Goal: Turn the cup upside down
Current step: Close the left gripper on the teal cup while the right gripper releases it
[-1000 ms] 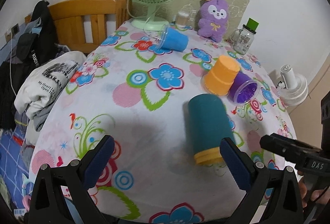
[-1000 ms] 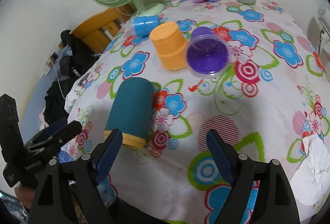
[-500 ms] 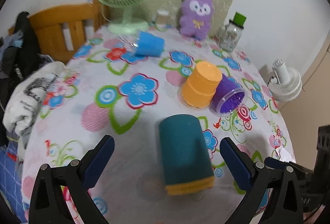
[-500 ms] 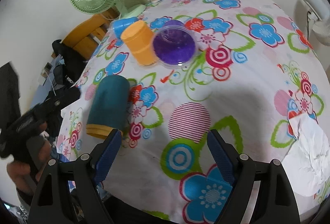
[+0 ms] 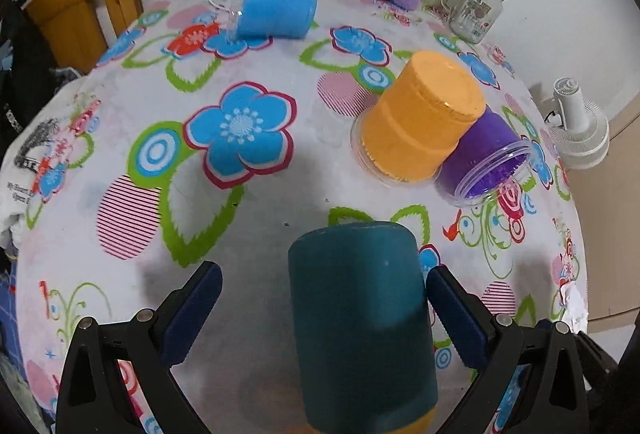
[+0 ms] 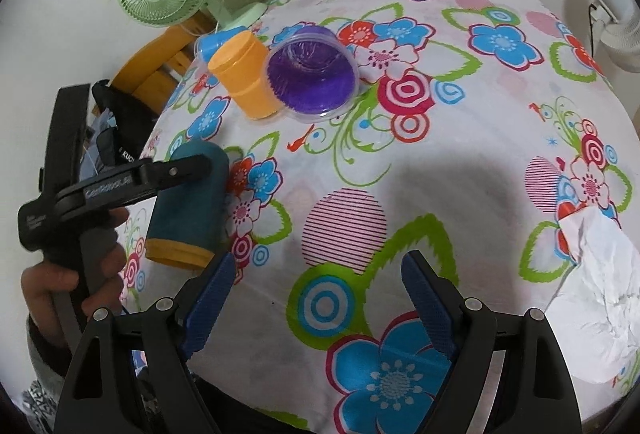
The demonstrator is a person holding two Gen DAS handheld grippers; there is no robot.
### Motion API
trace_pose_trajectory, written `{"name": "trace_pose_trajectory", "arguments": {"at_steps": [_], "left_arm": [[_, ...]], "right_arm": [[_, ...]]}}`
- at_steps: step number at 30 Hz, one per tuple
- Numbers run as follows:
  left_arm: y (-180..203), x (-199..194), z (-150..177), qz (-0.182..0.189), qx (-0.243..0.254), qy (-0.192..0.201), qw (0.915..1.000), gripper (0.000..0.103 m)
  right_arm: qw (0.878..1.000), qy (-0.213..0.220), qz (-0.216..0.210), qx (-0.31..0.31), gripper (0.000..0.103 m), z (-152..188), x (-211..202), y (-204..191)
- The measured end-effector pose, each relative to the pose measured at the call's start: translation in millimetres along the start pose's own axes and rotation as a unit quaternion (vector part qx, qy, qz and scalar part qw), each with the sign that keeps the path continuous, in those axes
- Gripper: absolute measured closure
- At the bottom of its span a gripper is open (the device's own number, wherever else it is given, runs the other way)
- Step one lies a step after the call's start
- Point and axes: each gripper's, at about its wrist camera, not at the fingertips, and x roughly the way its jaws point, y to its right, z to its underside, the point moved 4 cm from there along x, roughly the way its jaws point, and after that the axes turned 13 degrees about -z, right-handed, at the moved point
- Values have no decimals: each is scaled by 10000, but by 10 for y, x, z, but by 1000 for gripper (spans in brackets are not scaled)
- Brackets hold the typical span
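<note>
Four cups lie on the flowered worktop (image 5: 120, 106), and only the teal cup (image 5: 360, 318) matters right now. It lies on its side near the front edge, its closed end pointing toward the orange cup (image 5: 424, 122) and its yellow-banded mouth toward the person. A second ago the left gripper (image 5: 320, 308) hung back with the cup off to the right of its gap; now it has come forward and across, so the cup's body sits between the two blue fingers (image 5: 192, 310). They are spread wide, with a clear gap on the left side and the right finger just beside the cup wall. Whether that finger touches it I cannot tell. Nothing is gripped yet.

From the right wrist view the same cup (image 6: 188, 202) shows at the left with the left gripper's upper finger (image 6: 176, 172) reaching over it. The right gripper (image 6: 316, 298) hovers above bare cloth near the front edge, wide open and holding nothing; it has drifted away from the cup.

That shift suggests the approach is finished and the grasp is the step in hand. The flip itself is not begun. Closing looks likely to catch the cup across its middle, though the off-centre gap may nudge it leftward first.

The orange cup already stands mouth-down, with the purple cup (image 5: 484, 158) leaning against it and the blue cup (image 5: 276, 12) on its side farther back.
</note>
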Motion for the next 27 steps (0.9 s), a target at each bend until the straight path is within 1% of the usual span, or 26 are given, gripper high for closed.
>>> {"name": "trace_pose_trajectory", "arguments": {"at_steps": [2,4,5,7,9,15,27], "left_arm": [[9,34,-1,26,-27,-42,10000,1],[16,56,-10,72,-42,-75,9999,11],[29,65,-7,161,-41,-100,9998,14],[54,74,-15,248,-15,-154,9996,25],[85,74,-8,314,42,-170,9994,29],[104,33,8,295,100,-69,9995,31],[23,-280,83,394,66,279,9988,33]], "right_arm": [[10000,-12,6,16,16,6,10,7],[10000,-14,15,35,16,8,12,20],[10000,-13,23,44,16,7,14,25],[10000,-14,38,59,16,5,12,26],[10000,-6,39,53,16,4,6,21],[10000,-4,40,51,16,4,4,12],[10000,8,-1,-21,16,53,-36,-76]]}}
